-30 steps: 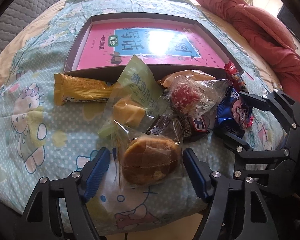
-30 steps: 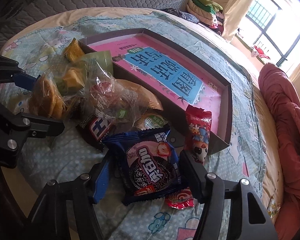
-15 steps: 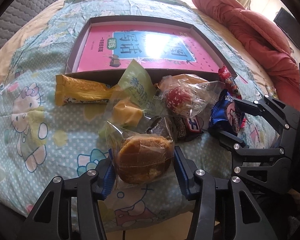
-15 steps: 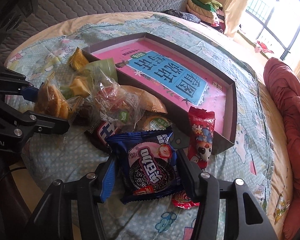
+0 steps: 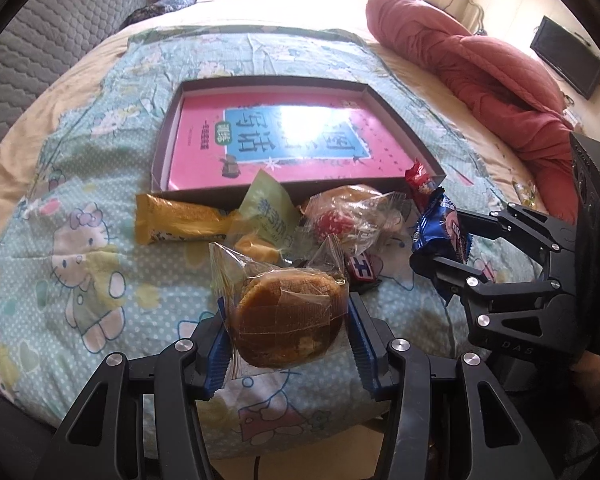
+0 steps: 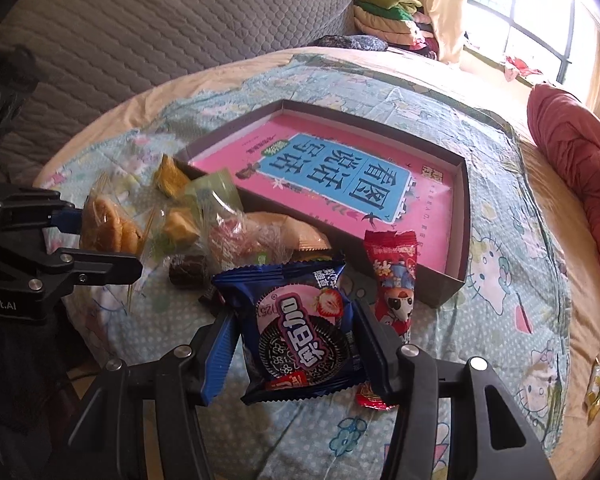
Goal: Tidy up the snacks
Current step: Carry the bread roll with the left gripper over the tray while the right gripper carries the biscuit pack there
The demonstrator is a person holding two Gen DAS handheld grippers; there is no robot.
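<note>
The left tool (image 5: 288, 330) clamps a round brown cake in clear wrap (image 5: 290, 316); the right tool (image 6: 296, 354) clamps a blue cookie packet (image 6: 300, 328). Both are held above the bed (image 5: 80, 208), probably bound for the shallow brown box (image 5: 396, 120).

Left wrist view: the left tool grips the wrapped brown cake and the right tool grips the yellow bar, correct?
Not quite. The left tool does grip the wrapped brown cake, but the right tool grips the blue cookie packet, as the right wrist view shows; the yellow bar lies untouched.
</note>
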